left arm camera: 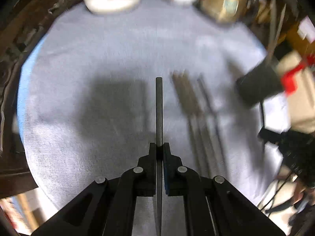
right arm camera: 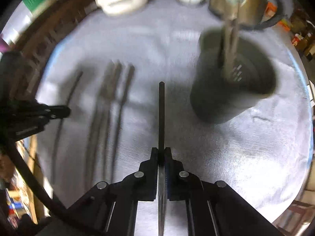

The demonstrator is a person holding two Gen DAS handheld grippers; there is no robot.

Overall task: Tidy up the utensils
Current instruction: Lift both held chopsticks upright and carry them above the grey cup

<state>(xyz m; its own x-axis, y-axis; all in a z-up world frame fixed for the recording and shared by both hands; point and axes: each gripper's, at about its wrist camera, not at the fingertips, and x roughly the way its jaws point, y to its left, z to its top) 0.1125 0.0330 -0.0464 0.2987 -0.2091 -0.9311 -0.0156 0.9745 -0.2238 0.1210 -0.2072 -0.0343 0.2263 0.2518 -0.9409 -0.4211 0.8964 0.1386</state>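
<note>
Right wrist view shows the right gripper (right arm camera: 161,155) clamped tight on a thin dark utensil (right arm camera: 161,114), the left gripper (left arm camera: 159,151) likewise pinching its own utensil (left arm camera: 159,108), both held clear of the cloth, probably for dropping into the dark holder cup (right arm camera: 232,90).

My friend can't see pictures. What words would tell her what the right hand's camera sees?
The right gripper is shut on a thin dark utensil above a round table with a pale cloth. A dark holder with utensils in it stands to the right; blurry loose utensils lie to the left, near the left gripper.
</note>
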